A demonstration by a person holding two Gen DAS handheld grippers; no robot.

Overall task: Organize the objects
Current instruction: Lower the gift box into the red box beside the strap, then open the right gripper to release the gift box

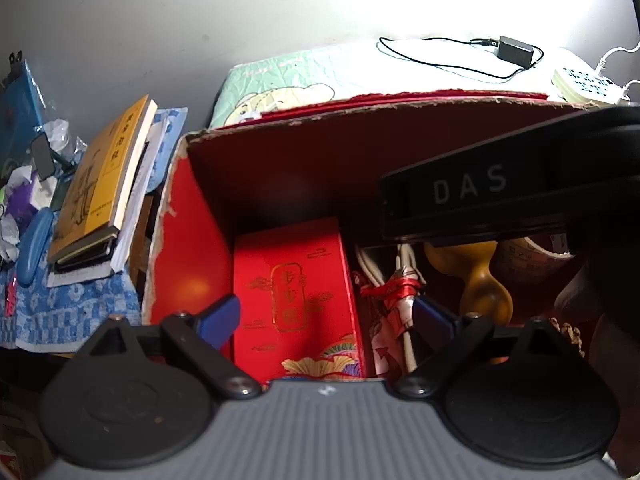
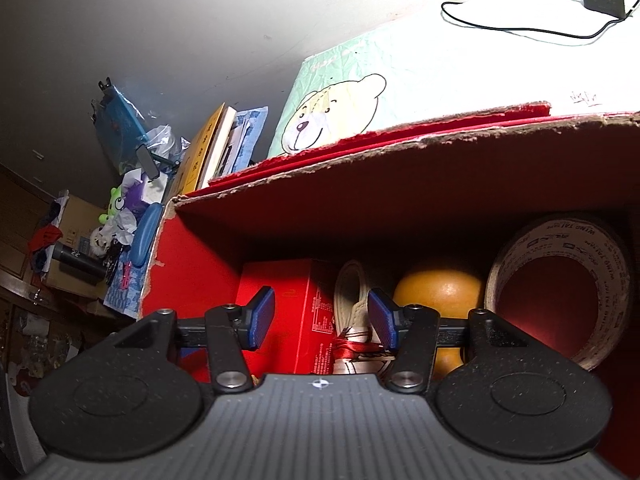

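Observation:
A torn red cardboard box (image 1: 192, 216) holds a red gift box (image 1: 296, 292), a white cable coil tied with red ribbon (image 1: 396, 292), a yellow gourd (image 1: 480, 280) and a tape roll (image 2: 560, 284). My left gripper (image 1: 326, 316) is open above the gift box, empty. My right gripper (image 2: 322, 318) is open inside the cardboard box (image 2: 192, 248), low over the gift box (image 2: 296, 312) and the cable coil (image 2: 352, 304), with the gourd (image 2: 436, 292) just right of it. Its black body marked DAS (image 1: 472, 200) crosses the left wrist view.
Left of the box, a stack of books (image 1: 96, 188) lies on a blue checked cloth (image 1: 72, 304) with a blue case (image 1: 34, 252) and clutter. Behind the box lie a bear-print sheet (image 2: 360, 92), a black charger with cable (image 1: 514, 52) and a power strip (image 1: 584, 86).

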